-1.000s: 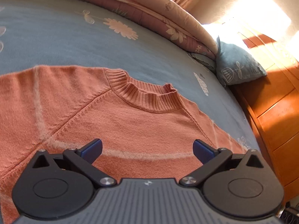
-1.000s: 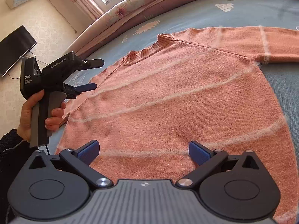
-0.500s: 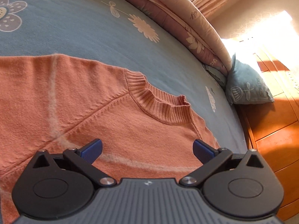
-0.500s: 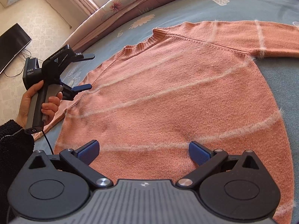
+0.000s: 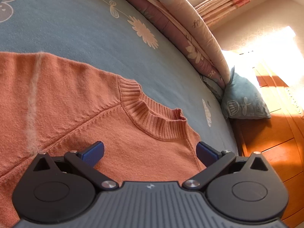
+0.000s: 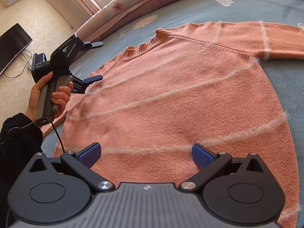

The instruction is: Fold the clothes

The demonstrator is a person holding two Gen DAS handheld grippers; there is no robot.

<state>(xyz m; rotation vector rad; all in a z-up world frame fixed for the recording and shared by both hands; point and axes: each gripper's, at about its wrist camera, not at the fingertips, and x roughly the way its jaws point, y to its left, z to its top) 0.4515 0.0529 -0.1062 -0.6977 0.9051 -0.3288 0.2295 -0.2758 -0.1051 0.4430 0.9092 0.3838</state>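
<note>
On the blue bedsheet (image 6: 247, 5), an orange sweater (image 6: 180, 98) with pale fuzzy stripes lies spread flat, front up, and every place below is given from that sweater. Its ribbed collar (image 5: 152, 117) points toward the rolled floral quilt (image 5: 190, 38) along the far edge of the bed. One sleeve (image 6: 256, 36) stretches straight out from the shoulder to the right of the body; the other shoulder lies close under the left gripper (image 6: 95, 62).

Nothing is folded yet, so the job appears to be at its first step: reaching in to take hold of the cloth.

The left gripper, held in a hand (image 6: 47, 95) with a dark fuzzy cuff, hovers over the left shoulder seam, beside the collar. Its jaws stand wide apart and hold nothing. The right gripper (image 6: 145, 153) hangs above the lower body of the sweater, near the hem, its blue pads (image 6: 89, 154) also spread wide and empty.

The next move likely calls for the left gripper to sink onto the shoulder edge and pinch both layers of knit there. The right gripper would take the hem on the same side, so that the two can carry that side across the body together. Soft knit may stretch or slip if only one layer is caught.
</note>
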